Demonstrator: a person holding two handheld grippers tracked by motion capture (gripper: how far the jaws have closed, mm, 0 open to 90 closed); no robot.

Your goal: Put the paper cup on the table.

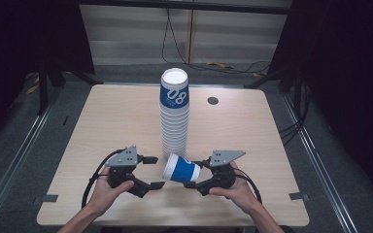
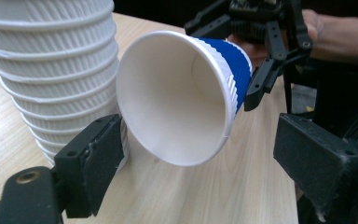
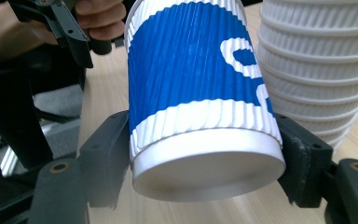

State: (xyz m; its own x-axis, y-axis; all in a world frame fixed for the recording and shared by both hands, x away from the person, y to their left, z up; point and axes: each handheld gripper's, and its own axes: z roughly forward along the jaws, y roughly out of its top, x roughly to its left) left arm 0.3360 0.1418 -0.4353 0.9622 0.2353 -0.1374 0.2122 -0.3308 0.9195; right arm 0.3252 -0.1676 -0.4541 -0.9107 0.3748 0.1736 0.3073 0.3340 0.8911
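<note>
High view shows the right gripper point(image 1: 194, 174) with its fingers closed on the base end of a blue-and-white ribbed paper cup point(image 1: 181, 169), held on its side just above the desk point(image 1: 252, 141), mouth toward the left gripper point(image 1: 154, 172), whose fingers stand wide open and empty. To do this well, I'd keep the squeeze light so the thin wall doesn't crumple, and steer the rim clear of the tall cup stack point(image 1: 175, 114) just behind it.

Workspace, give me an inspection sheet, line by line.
Surface: wooden table, a round grommet near the far edge.
Job's things: blue cup held sideways, mouth toward the left gripper; tall cup stack upright mid-table.
Clutter: nothing seen.
Grippers: right gripper shut on the cup's base; left gripper open, clear of the cup.
Cables: black cable loops from the left gripper; floor cables behind the table.
Surroundings: dark curtains, grey floor.
</note>
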